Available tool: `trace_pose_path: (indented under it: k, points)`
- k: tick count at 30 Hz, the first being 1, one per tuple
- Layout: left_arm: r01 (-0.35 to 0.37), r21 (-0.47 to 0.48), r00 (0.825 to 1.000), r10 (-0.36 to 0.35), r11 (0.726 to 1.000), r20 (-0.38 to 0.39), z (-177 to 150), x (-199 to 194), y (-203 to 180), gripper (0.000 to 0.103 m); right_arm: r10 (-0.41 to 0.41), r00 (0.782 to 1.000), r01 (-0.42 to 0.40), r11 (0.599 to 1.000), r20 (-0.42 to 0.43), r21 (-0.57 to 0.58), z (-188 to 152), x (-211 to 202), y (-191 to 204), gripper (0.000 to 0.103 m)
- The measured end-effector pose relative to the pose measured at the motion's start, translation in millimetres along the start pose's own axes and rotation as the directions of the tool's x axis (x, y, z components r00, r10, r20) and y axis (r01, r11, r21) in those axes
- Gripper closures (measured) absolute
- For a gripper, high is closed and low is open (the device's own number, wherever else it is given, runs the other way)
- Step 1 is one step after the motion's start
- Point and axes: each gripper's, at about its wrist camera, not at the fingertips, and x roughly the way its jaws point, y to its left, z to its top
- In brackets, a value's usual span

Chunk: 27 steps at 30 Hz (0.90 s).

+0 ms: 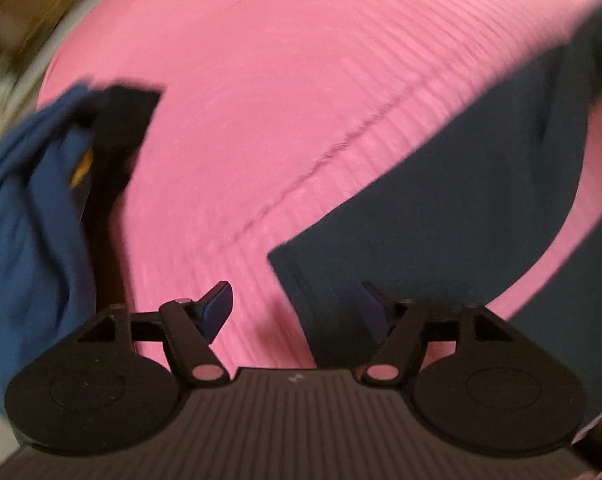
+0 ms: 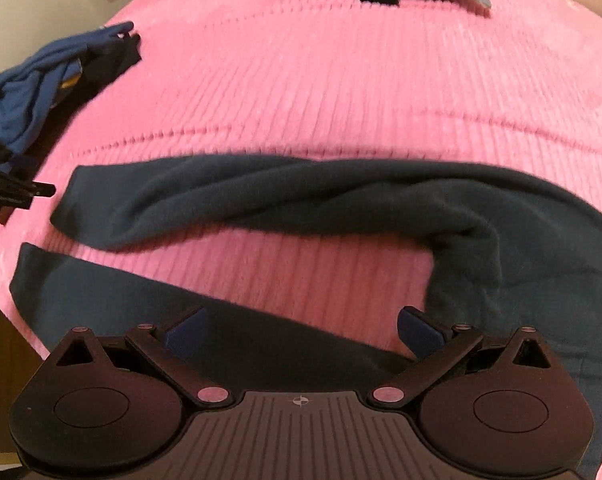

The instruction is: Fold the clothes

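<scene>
Both grippers' fingers apart, empty. Dark trousers (image 2: 285, 196) on pink blanket (image 2: 341, 80), just ahead of right gripper (image 2: 301, 332).

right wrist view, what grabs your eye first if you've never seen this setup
The bright pink ribbed blanket fills nearly the whole view. Across it lies a dark navy pair of pants, legs stretched to the left, one leg twisted. At the far left sits a crumpled blue garment, and the right gripper hangs open over the nearer leg.
</scene>
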Motion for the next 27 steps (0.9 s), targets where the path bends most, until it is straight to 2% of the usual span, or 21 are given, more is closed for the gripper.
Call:
trace_pose_path:
  k: [1,3,6,11,13,16,18,19,21,22,25,27]
  points:
    - [0.022,0.081,0.999,-0.026,0.996,0.040,-2,-3,-10,0.038,-0.008,1.000,0.008,1.000,0.000,-0.012,1,0,2,0.000]
    - [0.076,0.260,0.987,-0.110,0.963,0.116,-9,-9,-29,0.038,-0.027,1.000,0.027,0.998,0.005,-0.054,1,4,5,0.000]
    - [0.122,0.469,0.973,-0.197,0.875,0.116,-28,-14,-51,0.038,-0.065,0.998,0.065,0.989,0.005,-0.134,-1,15,6,0.000]
    - [0.068,0.651,0.983,-0.161,0.756,0.084,-60,-7,-65,0.043,-0.074,0.997,0.075,0.991,0.009,-0.107,3,25,5,0.000]
    - [0.013,0.704,0.989,-0.114,0.710,0.096,-72,3,-65,0.045,-0.077,0.997,0.078,0.992,0.014,-0.104,7,27,9,0.000]
    - [-0.039,0.761,0.990,-0.081,0.648,0.119,-82,16,-64,0.055,-0.076,0.997,0.078,0.990,0.023,-0.116,11,28,18,0.000]
    - [-0.048,0.787,0.986,-0.095,0.616,0.135,-86,20,-64,0.073,-0.078,0.997,0.080,0.989,0.022,-0.127,12,29,24,0.000]
    - [-0.041,0.794,0.986,-0.105,0.607,0.131,-86,20,-64,0.091,-0.079,0.997,0.081,0.988,0.021,-0.132,12,29,27,0.000]
    - [-0.048,0.799,0.984,-0.111,0.599,0.143,-89,12,-63,0.098,-0.088,0.996,0.089,0.987,0.016,-0.135,11,30,31,0.000]
    - [-0.046,0.787,0.982,-0.117,0.615,0.149,-89,6,-59,0.101,-0.090,0.996,0.091,0.988,0.016,-0.127,11,30,32,0.000]
    - [0.064,0.668,0.976,-0.185,0.741,0.111,-75,-27,-34,0.101,-0.083,0.996,0.084,0.993,0.019,-0.082,12,27,34,0.000]
    - [0.218,0.496,0.948,-0.302,0.841,0.095,-55,-63,-1,0.101,-0.073,0.997,0.074,0.996,0.024,-0.046,16,23,35,0.000]
